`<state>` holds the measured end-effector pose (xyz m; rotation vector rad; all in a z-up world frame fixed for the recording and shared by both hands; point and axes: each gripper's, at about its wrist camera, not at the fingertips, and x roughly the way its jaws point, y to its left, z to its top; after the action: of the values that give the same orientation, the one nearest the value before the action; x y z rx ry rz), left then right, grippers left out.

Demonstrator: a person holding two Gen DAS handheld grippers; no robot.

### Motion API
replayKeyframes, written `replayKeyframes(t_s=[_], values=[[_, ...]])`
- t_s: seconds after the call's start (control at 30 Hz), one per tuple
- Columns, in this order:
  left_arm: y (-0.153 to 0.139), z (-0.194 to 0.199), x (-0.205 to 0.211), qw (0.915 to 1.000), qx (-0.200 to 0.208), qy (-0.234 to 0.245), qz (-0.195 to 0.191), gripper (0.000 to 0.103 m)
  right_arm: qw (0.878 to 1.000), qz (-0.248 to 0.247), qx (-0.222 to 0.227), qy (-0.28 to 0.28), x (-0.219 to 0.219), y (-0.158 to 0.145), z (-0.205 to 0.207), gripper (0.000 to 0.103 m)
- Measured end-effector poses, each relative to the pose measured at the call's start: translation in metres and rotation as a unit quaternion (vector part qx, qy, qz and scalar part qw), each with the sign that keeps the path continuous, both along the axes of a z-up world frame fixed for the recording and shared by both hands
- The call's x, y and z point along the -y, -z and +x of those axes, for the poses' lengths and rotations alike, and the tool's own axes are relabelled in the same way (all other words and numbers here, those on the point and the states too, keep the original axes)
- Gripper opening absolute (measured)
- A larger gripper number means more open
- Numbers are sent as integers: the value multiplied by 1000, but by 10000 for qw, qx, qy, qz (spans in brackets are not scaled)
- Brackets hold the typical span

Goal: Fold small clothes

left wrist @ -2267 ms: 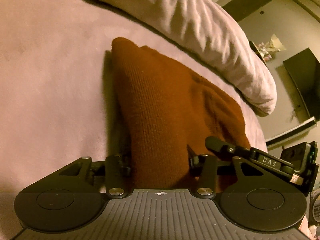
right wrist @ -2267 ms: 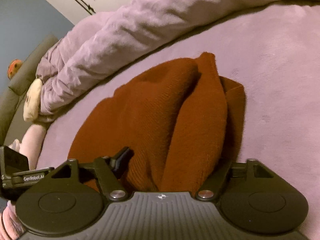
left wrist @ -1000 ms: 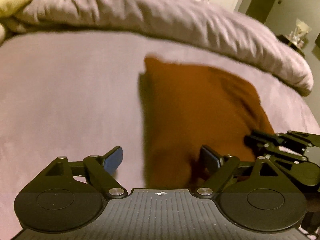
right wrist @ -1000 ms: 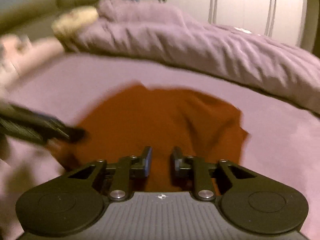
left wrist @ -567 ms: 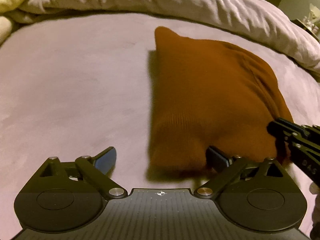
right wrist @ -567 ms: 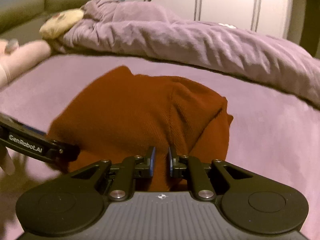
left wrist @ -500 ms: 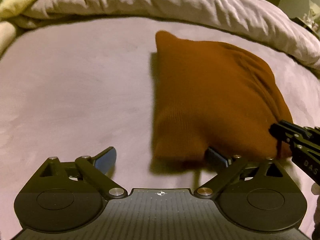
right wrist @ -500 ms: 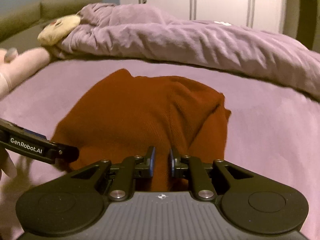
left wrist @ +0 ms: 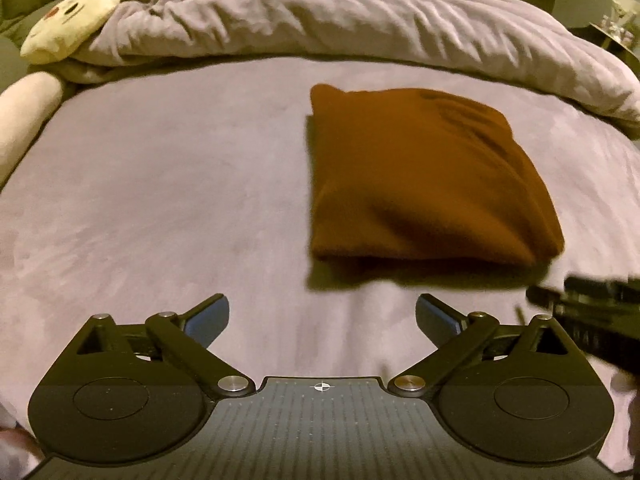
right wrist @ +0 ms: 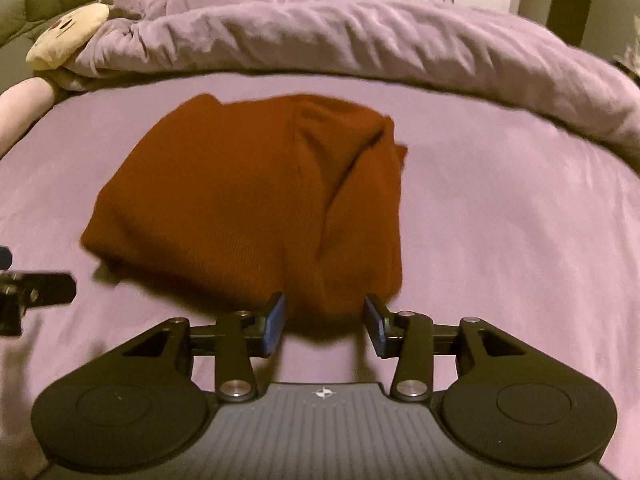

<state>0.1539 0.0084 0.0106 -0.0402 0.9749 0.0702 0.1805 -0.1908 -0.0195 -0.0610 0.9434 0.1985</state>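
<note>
Folded rust-brown knit garment [left wrist: 424,176] lies flat on the mauve bed sheet [left wrist: 160,200], ahead and right of the left gripper [left wrist: 322,320], whose jaws are opening with nothing between them. Right gripper [right wrist: 324,322] released: jaws opening, garment's near edge just ahead between the pads, untouched.

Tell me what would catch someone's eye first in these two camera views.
The rust-brown folded garment stands out first, lying flat in the middle of the mauve bed sheet. Behind it a rumpled duvet runs across the bed, with a cream plush toy at its left end. Nearest the cameras, the left gripper is wide open, and the right gripper is opening, straddling the garment's near edge.
</note>
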Motion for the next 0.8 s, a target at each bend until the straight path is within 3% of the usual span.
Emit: replayKeyframes(t_s=[0.03,0.13,0.3,0.47,0.6,0.8], values=[[-2,-3,0,10000,16,12,17,102,9998,125,-118,95,3,0,-8,47],[-7,-11,1,10000,67,19,-20,103,9987,294,-307,279,7,-4,-33,66],[-18,-15,3,9999,91,-64,78,103,9992,72,-269,285,-1,-24,-48,99],[-29,-17,4,9999,115,-8,55,103,9993,-78,-282,226,-11,-38,-50,99],[-34,-18,10,9995,131,31,271,103,9992,-59,-250,290,-13,-45,-48,99],[-36,-20,9,9998,78,72,142,103,9989,-273,-199,317,-16,-50,-50,99]])
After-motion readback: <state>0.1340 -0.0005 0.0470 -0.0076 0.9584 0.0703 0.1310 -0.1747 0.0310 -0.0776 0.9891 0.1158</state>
